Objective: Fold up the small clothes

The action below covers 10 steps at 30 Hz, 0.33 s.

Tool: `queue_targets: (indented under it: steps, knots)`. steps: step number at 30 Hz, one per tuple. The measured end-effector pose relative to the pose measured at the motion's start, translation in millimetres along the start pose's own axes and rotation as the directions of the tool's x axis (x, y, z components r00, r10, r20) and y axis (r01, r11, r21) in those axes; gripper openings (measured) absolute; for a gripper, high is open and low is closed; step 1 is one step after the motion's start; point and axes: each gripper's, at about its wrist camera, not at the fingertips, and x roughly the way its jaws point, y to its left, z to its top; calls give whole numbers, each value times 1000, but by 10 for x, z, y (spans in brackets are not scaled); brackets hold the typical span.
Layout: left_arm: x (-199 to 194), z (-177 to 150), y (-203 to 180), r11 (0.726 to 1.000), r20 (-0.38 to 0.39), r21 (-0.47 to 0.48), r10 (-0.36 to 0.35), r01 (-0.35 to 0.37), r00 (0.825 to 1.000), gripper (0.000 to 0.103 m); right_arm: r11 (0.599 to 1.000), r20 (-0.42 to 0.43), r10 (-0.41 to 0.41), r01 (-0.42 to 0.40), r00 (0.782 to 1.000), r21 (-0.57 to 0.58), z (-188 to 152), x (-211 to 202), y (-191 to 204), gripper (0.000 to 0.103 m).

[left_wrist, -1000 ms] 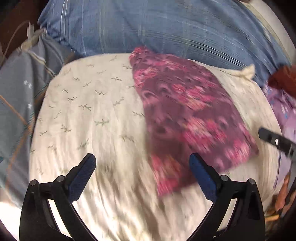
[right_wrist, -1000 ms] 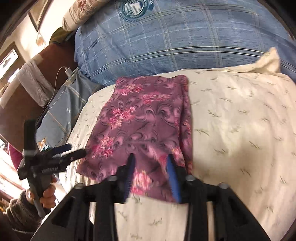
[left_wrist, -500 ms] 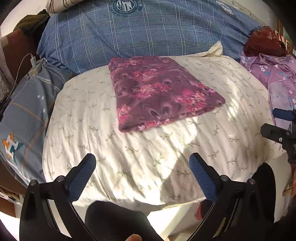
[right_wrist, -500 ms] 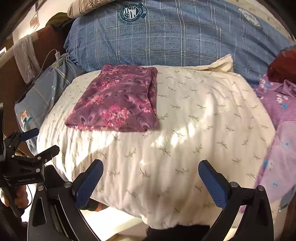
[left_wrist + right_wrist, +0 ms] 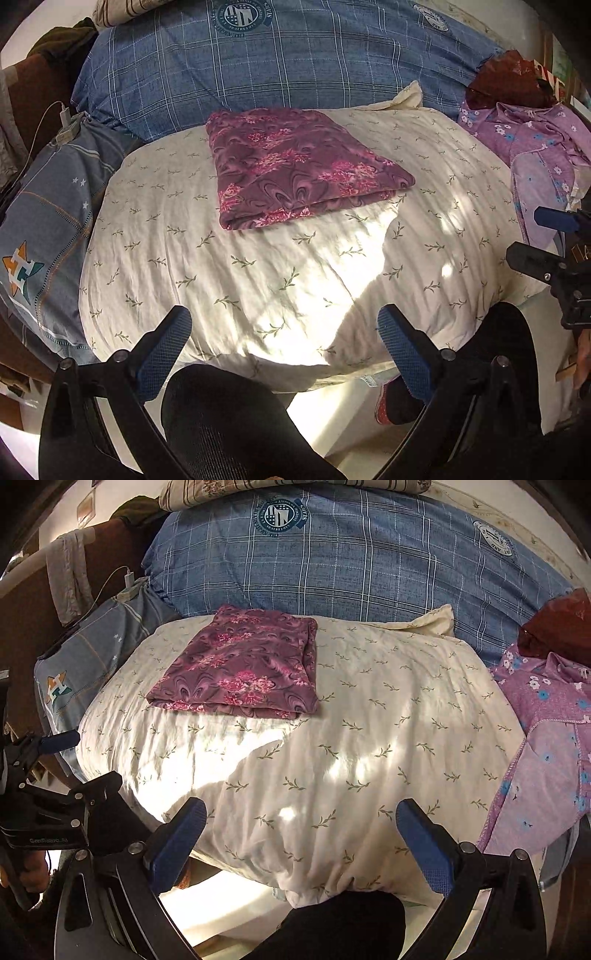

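Looking along the left gripper (image 5: pixel 284 347), we see its jaws spread wide and empty above the near edge of the cream sprigged pillow (image 5: pixel 280 266). The folded maroon floral garment (image 5: pixel 295 166) lies on the far part of that pillow, just in front of the blue plaid pillow (image 5: pixel 280 66), well apart from both grippers. This view alone shows the person's dark-clothed knees (image 5: pixel 229 417) below the pillow's near edge, and the right gripper from outside at the pillow's right side.

From the right wrist, the right gripper (image 5: pixel 301 840) likewise has its jaws wide apart, holding nothing. Here the garment (image 5: pixel 240 672) sits toward the pillow's far left corner. Only this view shows the striped cushion (image 5: pixel 295 489) atop the plaid pillow, more of the lilac flowered cloth (image 5: pixel 546 746) spreading beside the cream pillow's right edge, and the left gripper's body seen from outside, left of the pillow.
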Motion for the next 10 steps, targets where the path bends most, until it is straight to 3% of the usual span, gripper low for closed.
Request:
queue_targets:
  steps: [10]
  knots:
    - [-109,86,3,999,20,-31,-42,43,999,102,1000,0,-28,28,1000,7,25,-20,-35,103]
